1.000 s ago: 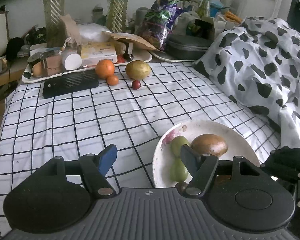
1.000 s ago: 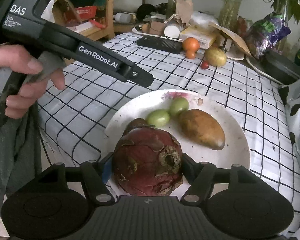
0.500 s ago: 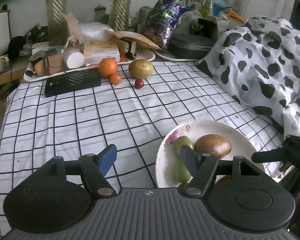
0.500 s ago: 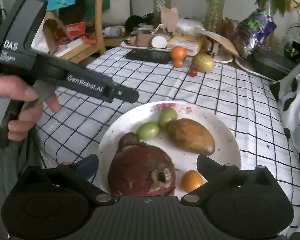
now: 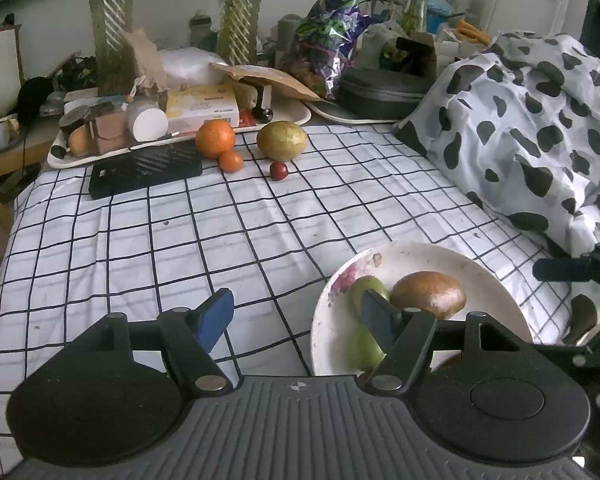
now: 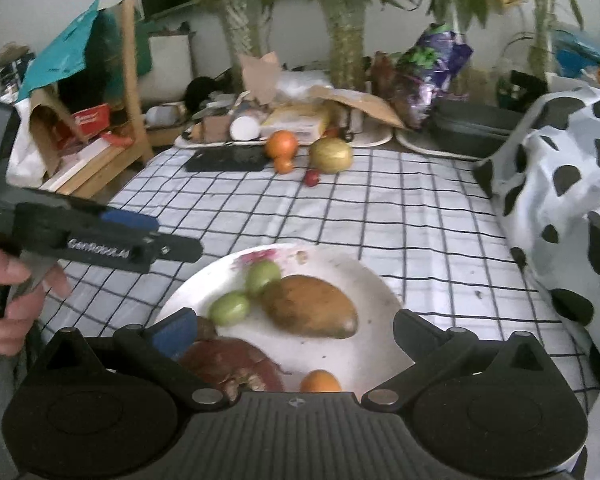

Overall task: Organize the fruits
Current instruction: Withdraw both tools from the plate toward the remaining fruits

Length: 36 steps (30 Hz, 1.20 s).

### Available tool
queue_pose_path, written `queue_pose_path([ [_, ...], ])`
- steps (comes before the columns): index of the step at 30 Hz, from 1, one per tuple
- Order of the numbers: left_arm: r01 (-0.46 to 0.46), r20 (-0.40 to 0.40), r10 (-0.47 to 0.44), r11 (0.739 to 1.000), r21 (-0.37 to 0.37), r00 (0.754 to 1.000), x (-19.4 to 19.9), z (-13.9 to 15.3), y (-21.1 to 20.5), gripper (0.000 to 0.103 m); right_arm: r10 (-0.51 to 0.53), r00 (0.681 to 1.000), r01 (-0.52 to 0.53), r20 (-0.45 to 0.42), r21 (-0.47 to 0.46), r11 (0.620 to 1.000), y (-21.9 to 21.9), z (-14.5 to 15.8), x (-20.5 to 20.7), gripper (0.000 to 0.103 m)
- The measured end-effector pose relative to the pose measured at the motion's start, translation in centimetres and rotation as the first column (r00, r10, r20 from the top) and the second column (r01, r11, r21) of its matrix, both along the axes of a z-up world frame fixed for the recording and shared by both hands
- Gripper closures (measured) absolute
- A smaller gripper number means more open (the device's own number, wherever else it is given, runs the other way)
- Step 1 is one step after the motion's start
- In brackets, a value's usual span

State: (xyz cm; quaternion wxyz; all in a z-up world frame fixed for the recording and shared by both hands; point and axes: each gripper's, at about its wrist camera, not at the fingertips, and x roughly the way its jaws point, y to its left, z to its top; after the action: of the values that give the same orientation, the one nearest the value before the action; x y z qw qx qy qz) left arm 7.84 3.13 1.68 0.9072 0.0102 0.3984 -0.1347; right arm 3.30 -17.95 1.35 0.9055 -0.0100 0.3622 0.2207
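A white plate point(image 6: 364, 276) on the checked cloth holds two green fruits point(image 6: 230, 307), a brown mango point(image 6: 312, 312), a dark red fruit point(image 6: 236, 364) and a small orange point(image 6: 320, 382). My right gripper point(image 6: 292, 332) is open above the plate's near side, empty. My left gripper point(image 5: 300, 316) is open and empty at the plate's point(image 5: 420, 256) left edge. At the far end lie a large orange point(image 5: 215, 139), a small orange point(image 5: 231, 161), a yellow-green fruit point(image 5: 282, 141) and a small red fruit point(image 5: 278, 171).
A black flat box point(image 5: 144, 170) and a cluttered white tray point(image 5: 60, 158) sit at the far end with plant pots behind. A cow-print blanket point(image 5: 540, 128) covers the right side. The left gripper's handle and hand point(image 6: 80, 240) show in the right wrist view.
My right gripper opened and let the dark red fruit go onto the plate, then drew back and up. The left gripper stayed almost still.
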Motion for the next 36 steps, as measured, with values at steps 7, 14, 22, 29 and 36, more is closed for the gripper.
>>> queue_pose_path([
  [7,0.015,0.015,-0.015,1.0,0.005,1.0,0.1,0.1,-0.3,0.034,-0.059,0.998,0.059,0.014,-0.037,0.998,-0.4,-0.2,0.4,0.0],
  [14,0.051,0.041,-0.052,0.998,0.025,0.998,0.5,0.1,-1.2,0.034,-0.121,0.992,0.122,0.03,-0.05,0.991,-0.7,-0.2,1.4,0.0],
  [22,0.068,0.079,-0.074,0.995,0.066,0.994,1.5,0.1,-1.7,0.034,-0.195,0.98,0.196,0.04,-0.05,0.979,-1.5,-0.3,3.3,0.0],
  [29,0.095,0.092,-0.102,0.992,0.079,0.991,3.1,-0.2,-2.0,0.034,-0.214,0.975,0.218,0.057,-0.07,0.973,-1.7,-0.4,5.4,0.0],
  [36,0.122,0.085,-0.127,0.991,0.053,0.988,5.1,-0.5,-2.0,0.035,-0.203,0.976,0.21,0.076,-0.096,0.973,-1.3,-0.5,7.9,0.0],
])
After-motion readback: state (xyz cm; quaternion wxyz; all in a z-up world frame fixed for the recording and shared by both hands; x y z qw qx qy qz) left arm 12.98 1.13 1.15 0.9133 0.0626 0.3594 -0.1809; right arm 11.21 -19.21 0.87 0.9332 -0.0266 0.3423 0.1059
